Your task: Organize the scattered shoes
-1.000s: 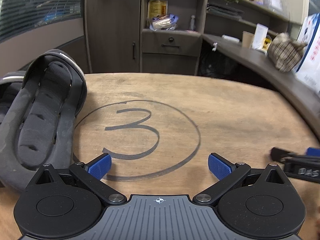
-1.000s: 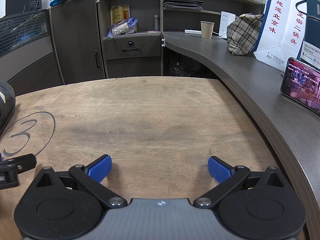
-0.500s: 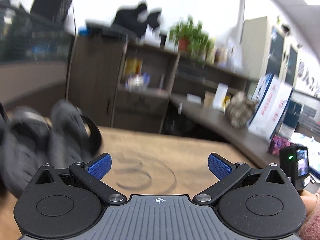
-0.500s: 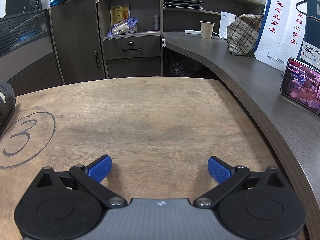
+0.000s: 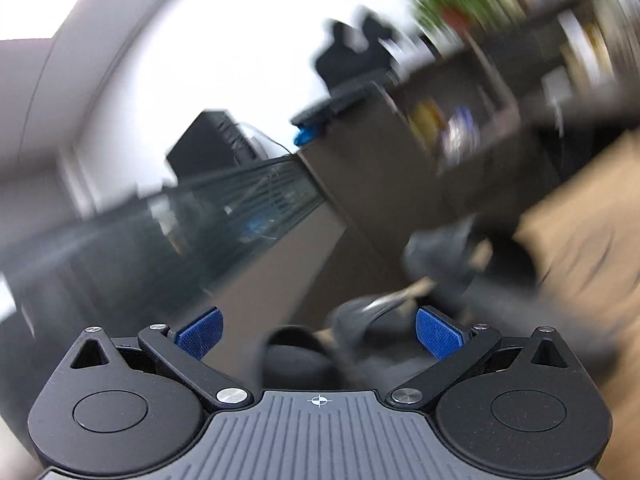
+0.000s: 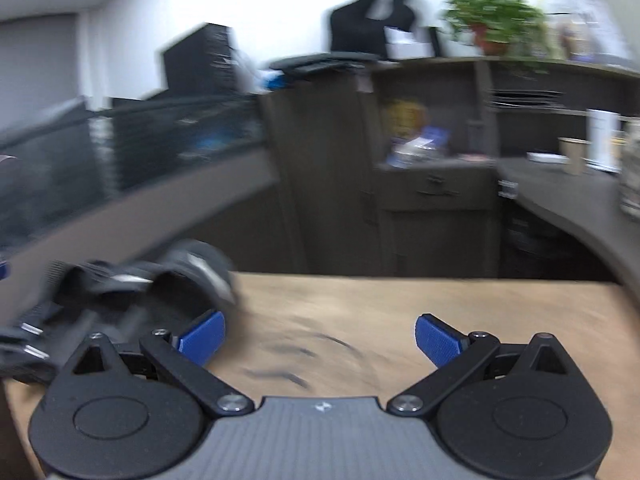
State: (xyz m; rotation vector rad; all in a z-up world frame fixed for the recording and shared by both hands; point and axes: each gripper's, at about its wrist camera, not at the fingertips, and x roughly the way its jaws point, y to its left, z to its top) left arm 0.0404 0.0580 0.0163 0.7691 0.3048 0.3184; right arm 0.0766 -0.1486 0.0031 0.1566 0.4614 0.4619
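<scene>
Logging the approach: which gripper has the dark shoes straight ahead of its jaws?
The left gripper: the blurred dark shoes sit just ahead, framed by its open jaws. The right gripper, also open, faces the wooden table, shoes off to its left.

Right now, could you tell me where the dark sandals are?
In the right wrist view, the dark sandals lie at the left edge of the wooden table, just beyond the right gripper's left finger.
</scene>
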